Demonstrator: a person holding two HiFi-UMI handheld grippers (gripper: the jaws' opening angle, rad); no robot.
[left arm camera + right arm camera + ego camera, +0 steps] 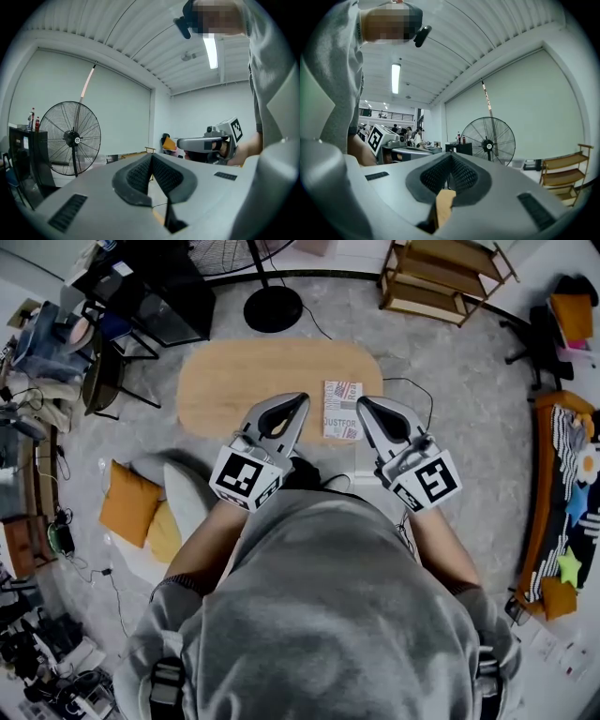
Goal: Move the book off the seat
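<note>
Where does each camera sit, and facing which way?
Head view: on the head, steeply down at the book; left claw, right claw, forearms, grey shirt.
Left claw view: on that claw, level across the room; own shut jaws.
Right claw view: likewise, its own shut jaws.
Both claw views share the standing fan.

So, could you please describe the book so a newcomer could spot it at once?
Find the pale oval wooden seat in the middle of the grey floor. The book lies flat near its right end in the head view. It is the only thing on the seat, its whitish cover printed in red.
</note>
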